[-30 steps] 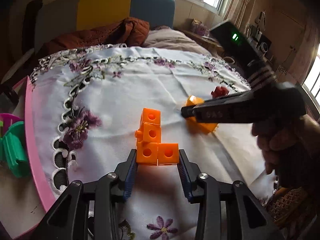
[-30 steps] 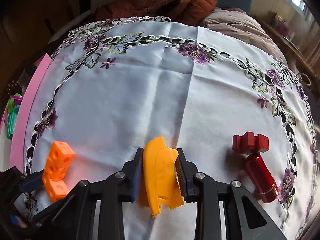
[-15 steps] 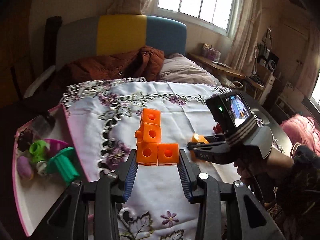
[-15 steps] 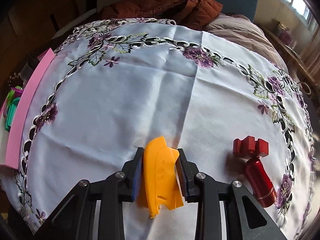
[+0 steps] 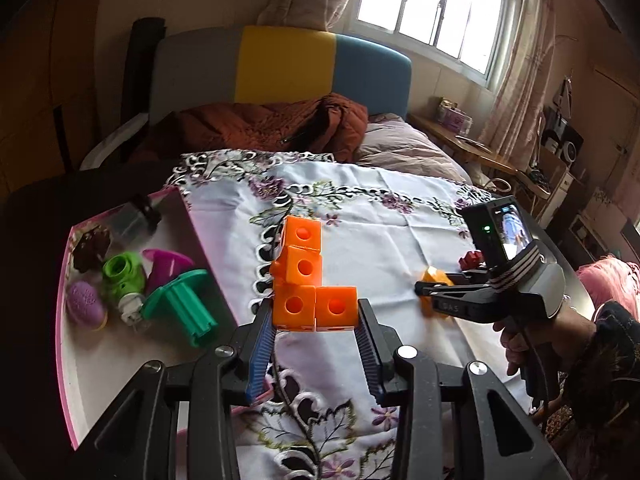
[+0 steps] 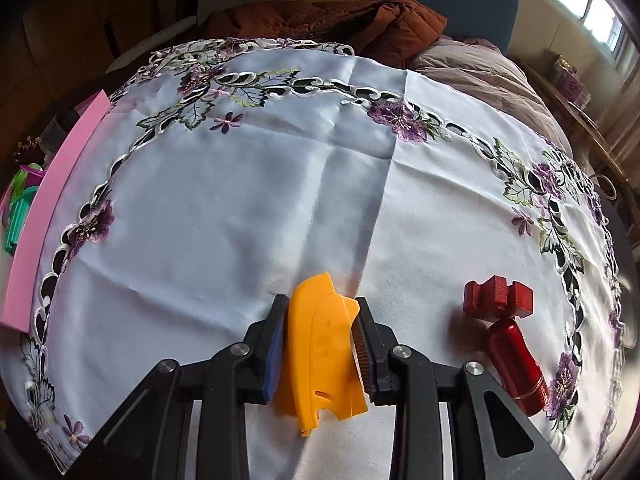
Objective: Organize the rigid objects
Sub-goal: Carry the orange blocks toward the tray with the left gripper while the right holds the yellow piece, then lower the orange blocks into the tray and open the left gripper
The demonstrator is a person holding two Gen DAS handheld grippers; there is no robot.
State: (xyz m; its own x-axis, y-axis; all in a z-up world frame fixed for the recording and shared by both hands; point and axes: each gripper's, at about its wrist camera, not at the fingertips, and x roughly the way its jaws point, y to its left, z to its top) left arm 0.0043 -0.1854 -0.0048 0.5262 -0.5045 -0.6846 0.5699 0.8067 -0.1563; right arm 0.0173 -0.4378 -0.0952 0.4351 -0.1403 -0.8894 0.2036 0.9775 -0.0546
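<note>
- Left tool tilts downward, raised above the embroidered tablecloth, clamped on an L-shaped stack of orange cubes with round holes.
- Right tool points steeply down, clamped on a yellow plastic scraper at the cloth.

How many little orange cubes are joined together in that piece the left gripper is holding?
4 visible in the orange cube piece: two side by side between the left gripper's fingers, two stacked above the left one. Others behind could be hidden.
</note>
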